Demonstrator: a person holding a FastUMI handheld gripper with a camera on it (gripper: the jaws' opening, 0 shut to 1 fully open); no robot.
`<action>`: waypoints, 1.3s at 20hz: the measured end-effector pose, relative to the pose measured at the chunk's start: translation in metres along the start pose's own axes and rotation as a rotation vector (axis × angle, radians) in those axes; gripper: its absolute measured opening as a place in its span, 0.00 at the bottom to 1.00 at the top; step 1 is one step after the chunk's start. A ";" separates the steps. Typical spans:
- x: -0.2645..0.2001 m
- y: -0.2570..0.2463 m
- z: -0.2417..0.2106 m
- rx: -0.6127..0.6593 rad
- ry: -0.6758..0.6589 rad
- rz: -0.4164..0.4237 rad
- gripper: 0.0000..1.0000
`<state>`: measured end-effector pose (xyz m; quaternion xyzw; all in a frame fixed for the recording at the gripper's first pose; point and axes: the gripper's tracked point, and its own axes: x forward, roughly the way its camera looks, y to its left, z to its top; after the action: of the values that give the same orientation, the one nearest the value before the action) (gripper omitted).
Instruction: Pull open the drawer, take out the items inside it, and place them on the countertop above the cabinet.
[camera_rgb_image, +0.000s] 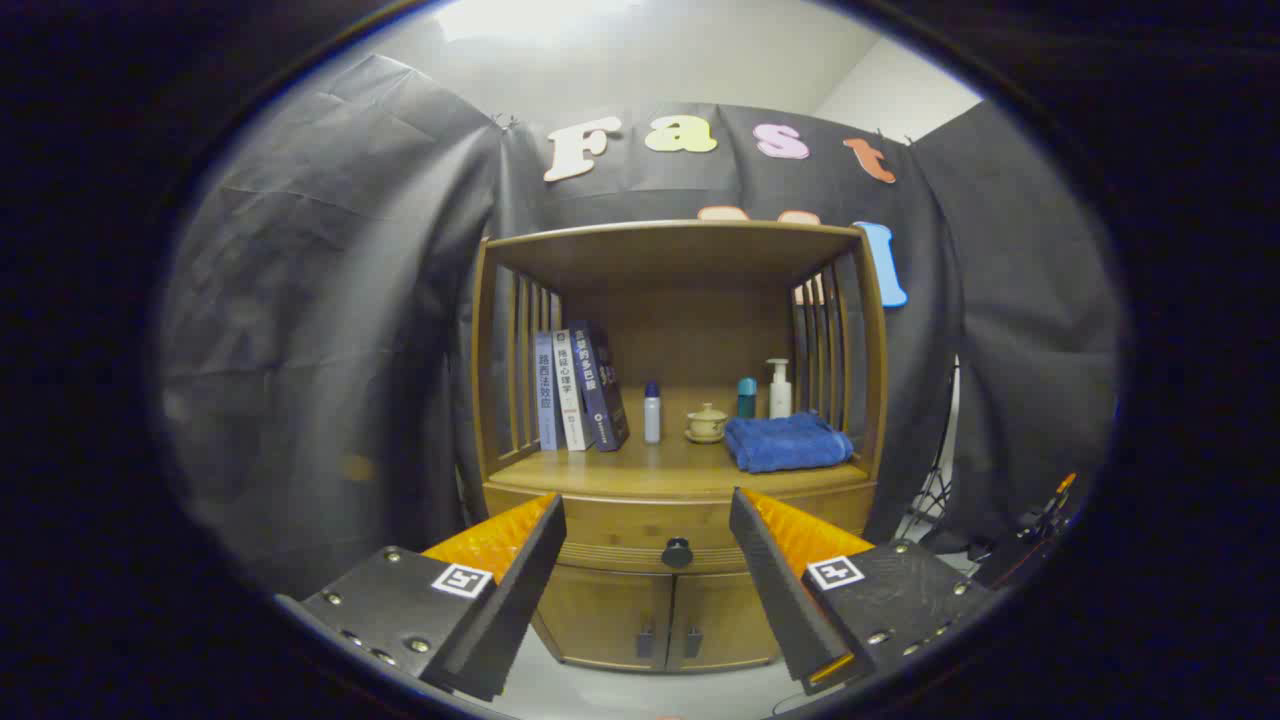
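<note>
A wooden cabinet stands ahead against the black cloth wall. Its drawer is closed, with a round dark knob at its middle. The countertop above the drawer sits inside an open shelf with slatted sides. My gripper is open, its two fingers spread wide. The knob lies between and beyond the fingertips, still some way off. Nothing is between the fingers. The drawer's contents are hidden.
On the countertop stand three books at the left, a small white bottle, a lidded cup, a teal bottle, a pump bottle and a folded blue towel. Two small doors sit below the drawer.
</note>
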<state>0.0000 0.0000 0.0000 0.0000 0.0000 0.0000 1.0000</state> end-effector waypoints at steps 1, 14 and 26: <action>0.000 -0.001 -0.003 0.010 0.004 -0.003 0.99; 0.007 -0.017 -0.026 0.059 0.049 -0.056 0.99; 0.055 -0.023 -0.058 0.032 0.062 -0.070 0.99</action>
<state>0.0550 -0.0234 -0.0577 0.0159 0.0310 -0.0350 0.9988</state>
